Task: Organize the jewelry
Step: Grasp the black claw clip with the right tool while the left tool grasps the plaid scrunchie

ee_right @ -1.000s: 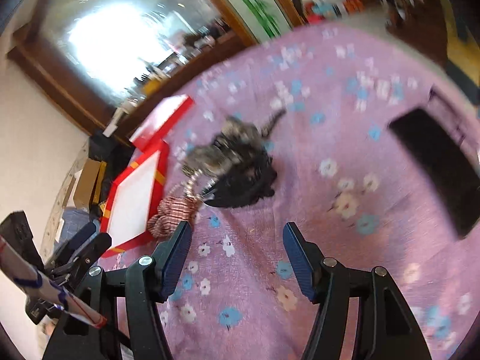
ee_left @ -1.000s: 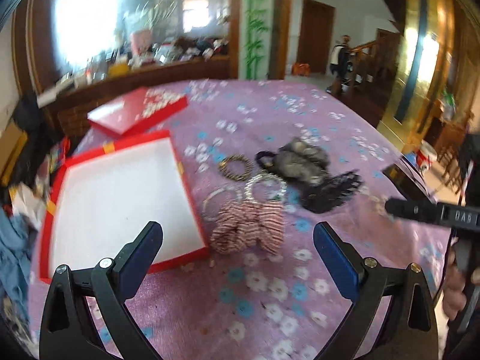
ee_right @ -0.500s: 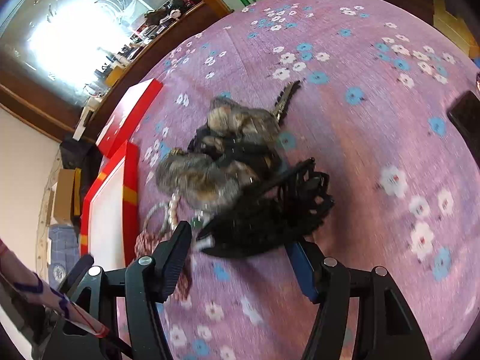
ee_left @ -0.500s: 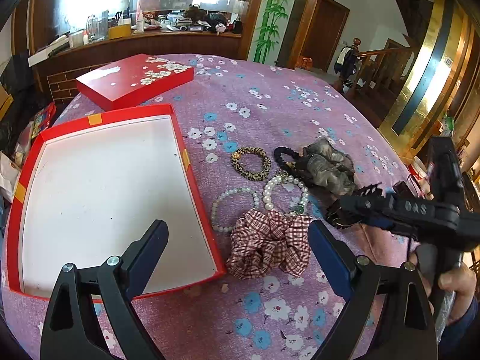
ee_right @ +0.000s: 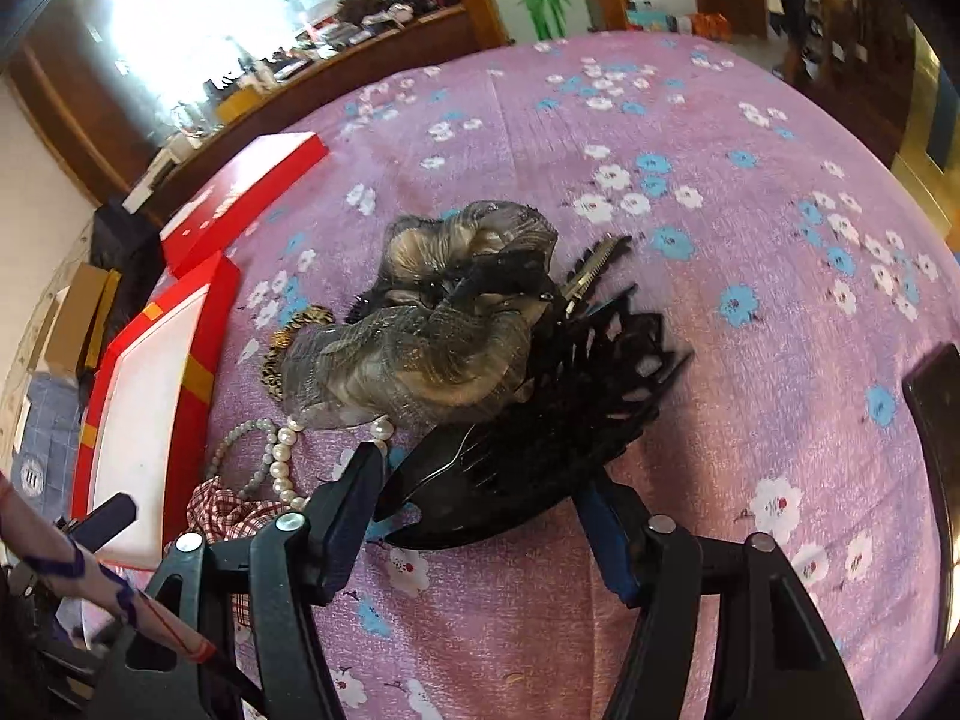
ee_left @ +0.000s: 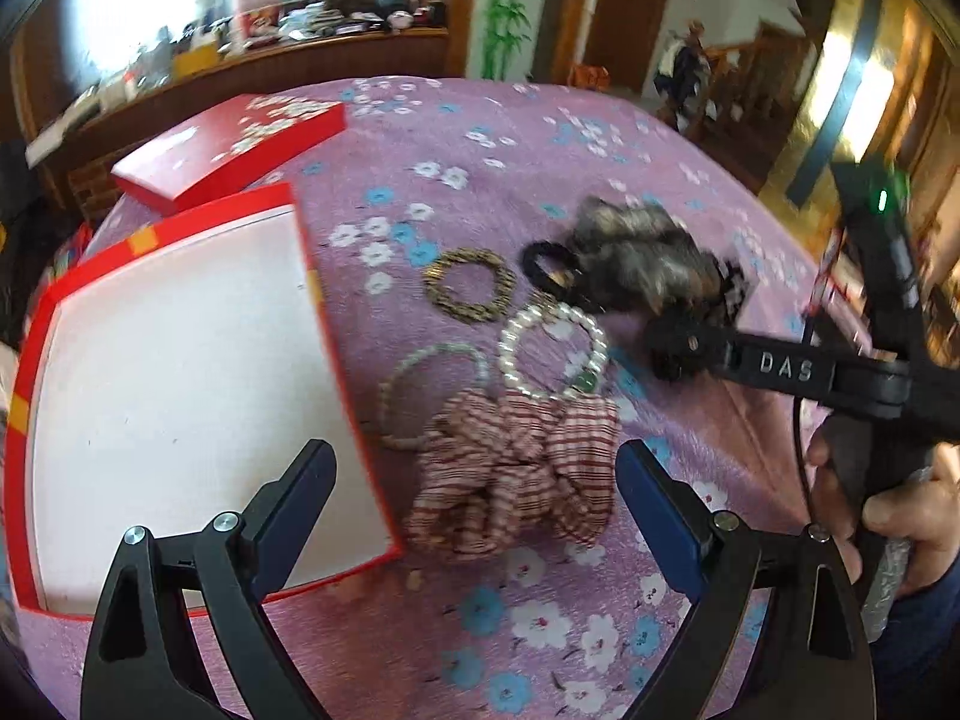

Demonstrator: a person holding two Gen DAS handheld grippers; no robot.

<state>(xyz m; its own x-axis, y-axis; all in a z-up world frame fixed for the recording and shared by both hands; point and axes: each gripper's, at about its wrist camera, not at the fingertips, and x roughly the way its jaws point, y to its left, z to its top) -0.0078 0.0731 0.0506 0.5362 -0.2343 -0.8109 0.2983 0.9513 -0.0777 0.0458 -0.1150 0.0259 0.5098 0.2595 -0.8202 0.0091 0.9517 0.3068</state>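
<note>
My left gripper (ee_left: pixel 474 480) is open, hovering just short of a red-and-white checked scrunchie (ee_left: pixel 516 474) beside the open red box with white lining (ee_left: pixel 180 372). Two pearl bracelets (ee_left: pixel 552 351), a leopard-print hair tie (ee_left: pixel 471 294) and a grey-brown hair bun piece (ee_left: pixel 642 258) lie beyond. My right gripper (ee_right: pixel 486 480) has its fingers on both sides of a large black claw clip (ee_right: pixel 540 420), around it on the cloth; the grip is not clearly closed. The bun piece (ee_right: pixel 432 324) and pearls (ee_right: pixel 282 456) lie just past it.
The box's red lid (ee_left: pixel 234 150) lies at the far left on the purple flowered tablecloth (ee_left: pixel 540 138). A dark phone (ee_right: pixel 936 420) lies at the right edge. A wooden sideboard and stair rail stand behind the table.
My right gripper moved forward so the black claw clip now sits between its fingers. My left gripper moved closer to the checked scrunchie.
</note>
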